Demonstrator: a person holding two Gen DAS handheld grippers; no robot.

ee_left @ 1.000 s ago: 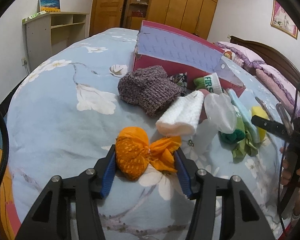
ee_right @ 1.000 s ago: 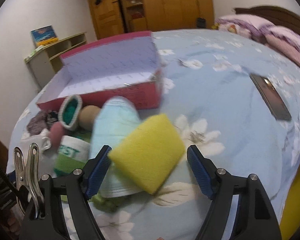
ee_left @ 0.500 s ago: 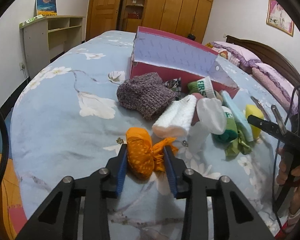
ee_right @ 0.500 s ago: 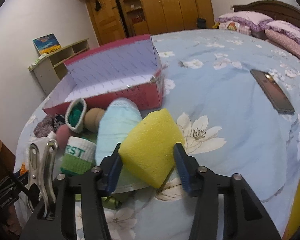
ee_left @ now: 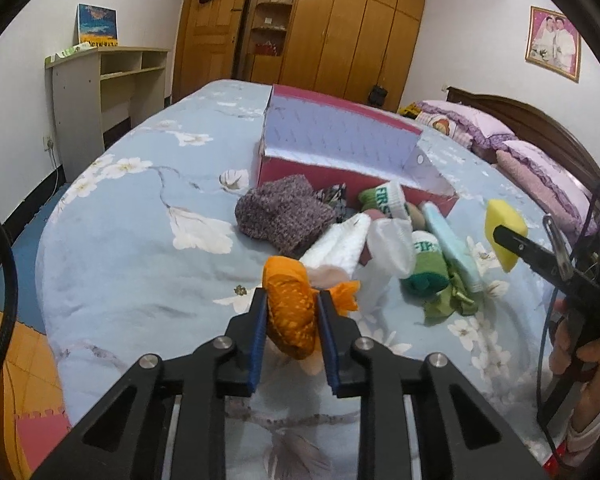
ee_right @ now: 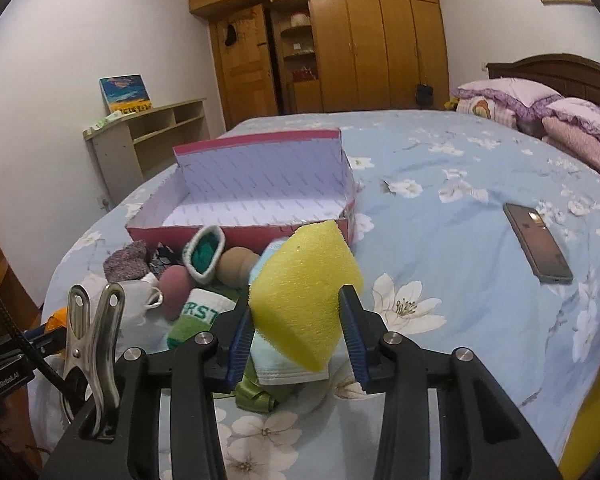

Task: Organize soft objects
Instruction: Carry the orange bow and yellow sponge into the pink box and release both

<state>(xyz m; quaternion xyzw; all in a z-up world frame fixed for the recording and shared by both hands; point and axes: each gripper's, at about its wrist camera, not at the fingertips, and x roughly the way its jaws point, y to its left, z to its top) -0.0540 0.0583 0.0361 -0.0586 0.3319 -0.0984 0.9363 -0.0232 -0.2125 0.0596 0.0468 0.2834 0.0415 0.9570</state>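
Note:
My left gripper is shut on a bundled orange cloth and holds it just above the blue floral bedspread. My right gripper has a yellow sponge between its blue pads; its jaws are closing and press on the sponge, which is lifted off the pile. In the left wrist view the same sponge hangs at the far right. An open red box with a pale lining stands behind the pile.
Loose soft items lie in front of the box: a purple knit piece, a white knit roll, green-and-white socks and a light blue cloth. A phone lies to the right. Pillows line the headboard.
Both grippers closed on their items and rose: the left on the orange cloth, the right on the yellow sponge, which came up off the pile.

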